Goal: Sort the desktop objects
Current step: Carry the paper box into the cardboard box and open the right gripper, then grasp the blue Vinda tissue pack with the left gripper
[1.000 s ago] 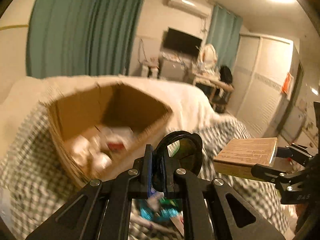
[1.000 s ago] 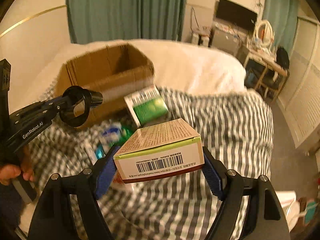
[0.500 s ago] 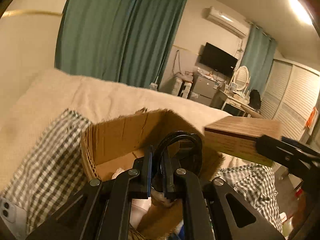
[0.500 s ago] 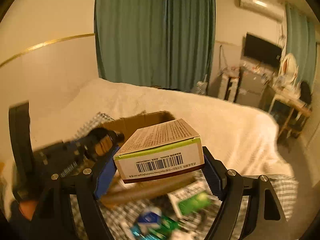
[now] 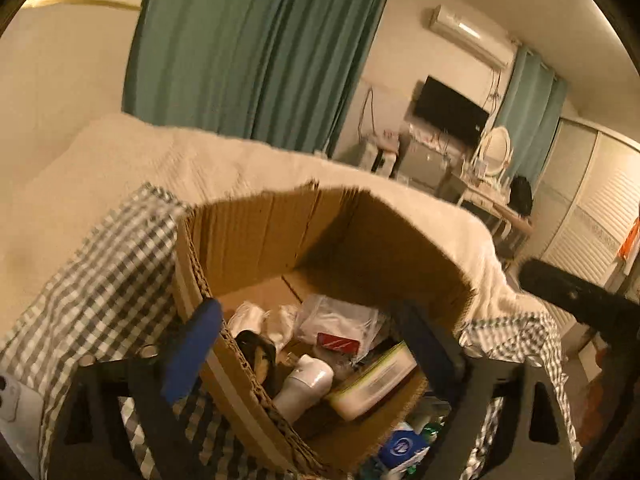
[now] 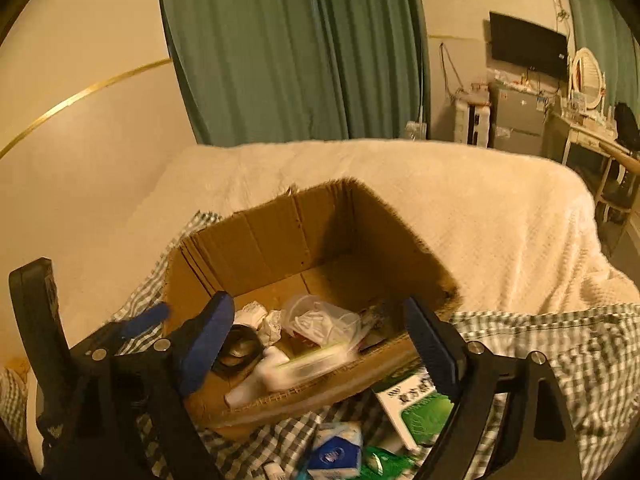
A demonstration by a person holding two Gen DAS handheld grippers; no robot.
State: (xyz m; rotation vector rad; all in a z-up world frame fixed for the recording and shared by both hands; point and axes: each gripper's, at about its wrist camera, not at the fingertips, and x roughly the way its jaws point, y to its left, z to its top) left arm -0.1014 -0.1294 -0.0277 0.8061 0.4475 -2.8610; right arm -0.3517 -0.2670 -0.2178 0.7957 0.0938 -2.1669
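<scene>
Both grippers, left (image 5: 316, 344) and right (image 6: 320, 340), have just been opening and hold nothing above the cardboard box (image 6: 256, 240); the green-edged carton (image 6: 316, 356) inside is blurred, sharper from the left wrist (image 5: 372, 380).

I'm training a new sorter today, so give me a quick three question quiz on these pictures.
1. True or false: the brown cardboard box is empty.
2. Which lies outside the box on the checked cloth: A) the green and white packet, B) the black tape roll?
3. What state are the left gripper and the right gripper in?

Key: 1 false. 2 A. 3 both open, nothing between the pads; their jaws have just been opening.
</scene>
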